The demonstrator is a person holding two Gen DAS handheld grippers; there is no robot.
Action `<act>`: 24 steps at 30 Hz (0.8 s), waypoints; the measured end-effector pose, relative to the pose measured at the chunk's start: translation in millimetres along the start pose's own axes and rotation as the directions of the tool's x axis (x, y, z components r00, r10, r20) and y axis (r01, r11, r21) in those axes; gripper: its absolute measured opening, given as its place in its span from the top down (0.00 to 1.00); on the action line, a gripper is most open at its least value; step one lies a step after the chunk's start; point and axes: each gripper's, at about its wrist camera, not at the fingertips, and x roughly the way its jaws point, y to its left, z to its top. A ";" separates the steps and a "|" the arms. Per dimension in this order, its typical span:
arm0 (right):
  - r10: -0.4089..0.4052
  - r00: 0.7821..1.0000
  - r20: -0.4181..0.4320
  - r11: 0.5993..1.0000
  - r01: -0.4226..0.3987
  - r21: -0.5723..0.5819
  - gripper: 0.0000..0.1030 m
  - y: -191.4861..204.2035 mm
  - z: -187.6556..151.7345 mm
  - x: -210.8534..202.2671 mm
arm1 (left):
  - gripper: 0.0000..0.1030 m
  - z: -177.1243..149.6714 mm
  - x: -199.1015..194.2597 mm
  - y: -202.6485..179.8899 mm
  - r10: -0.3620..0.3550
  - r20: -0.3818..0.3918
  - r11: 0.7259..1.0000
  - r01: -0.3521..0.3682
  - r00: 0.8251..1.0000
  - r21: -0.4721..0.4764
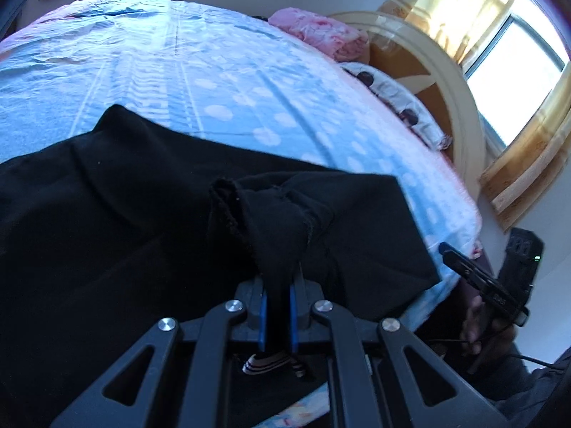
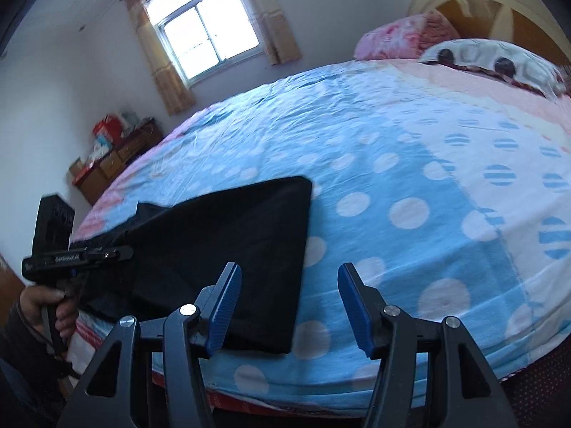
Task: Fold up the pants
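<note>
Black pants [image 1: 142, 214] lie on the blue dotted bed sheet [image 1: 214, 82] near its front edge. My left gripper [image 1: 278, 285] is shut on a bunched fold of the pants, which rises between the blue pads [image 1: 263, 306]. In the right wrist view the pants [image 2: 232, 242] lie flat as a folded dark panel, with the left gripper [image 2: 117, 251] at their left end. My right gripper [image 2: 289, 278] is open and empty, above the bed's front edge beside the panel's right corner. It also shows at the right of the left wrist view [image 1: 446, 249].
A pink blanket [image 2: 407, 35] and a patterned pillow [image 2: 499, 60] lie by the wooden headboard [image 2: 481, 3]. A window with curtains [image 2: 210, 32] is in the far wall. A low wooden cabinet [image 2: 114, 160] with boxes stands beside the bed.
</note>
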 end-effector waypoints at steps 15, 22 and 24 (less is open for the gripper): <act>0.019 1.000 0.025 0.985 -0.014 -0.173 0.43 46.1 22.9 -1.1 | 0.26 16.9 -40.1 -30.6 0.102 0.237 0.983 -0.135 0.966 0.128; 0.094 0.979 -0.182 0.977 -0.126 -0.174 0.43 58.0 9.5 43.1 | 0.25 24.6 17.6 -43.8 0.068 0.115 0.972 -0.092 0.991 0.218; 0.050 0.959 -0.281 0.979 -0.102 -0.174 0.43 50.6 -2.5 61.2 | 0.25 20.9 41.3 -31.6 0.119 0.054 0.971 -0.128 0.991 0.203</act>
